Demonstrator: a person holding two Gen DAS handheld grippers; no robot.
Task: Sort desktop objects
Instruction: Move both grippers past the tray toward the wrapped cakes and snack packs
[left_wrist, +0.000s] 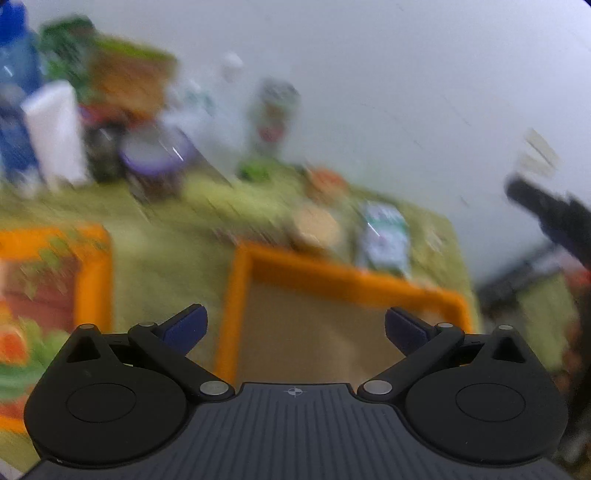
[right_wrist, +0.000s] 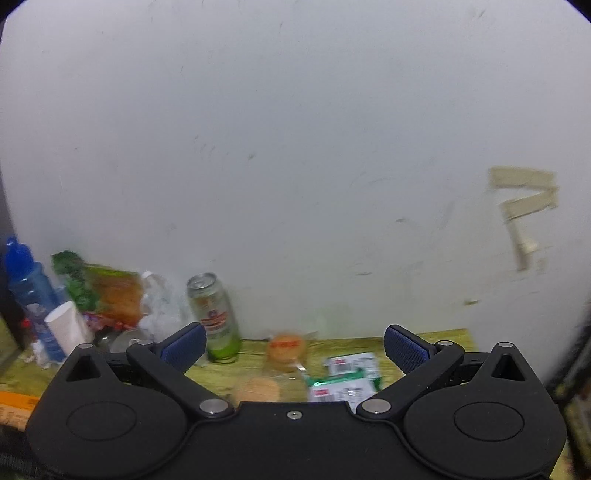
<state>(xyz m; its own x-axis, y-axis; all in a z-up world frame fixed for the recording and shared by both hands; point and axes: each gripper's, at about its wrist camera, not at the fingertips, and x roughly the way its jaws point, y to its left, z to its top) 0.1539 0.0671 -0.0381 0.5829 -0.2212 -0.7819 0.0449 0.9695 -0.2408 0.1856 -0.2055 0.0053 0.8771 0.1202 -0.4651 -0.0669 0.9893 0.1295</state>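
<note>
Green tablecloth (left_wrist: 166, 251) beneath both grippers, jaws wide, empty.

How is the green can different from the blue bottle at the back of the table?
The green can is metal, with a silver pull-tab top; the blue bottle is see-through plastic with a solid blue cap. The can stands near the middle of the wall, the bottle at the far left. Both stand upright against the wall.

Behind everything, a scuffed, pale grey-white painted wall (right_wrist: 295, 147), marked with faint dark scratches; stuck at right, strips of beige masking tape (right_wrist: 524, 199). Below, a yellowish wooden tabletop (right_wrist: 436, 338).
</note>
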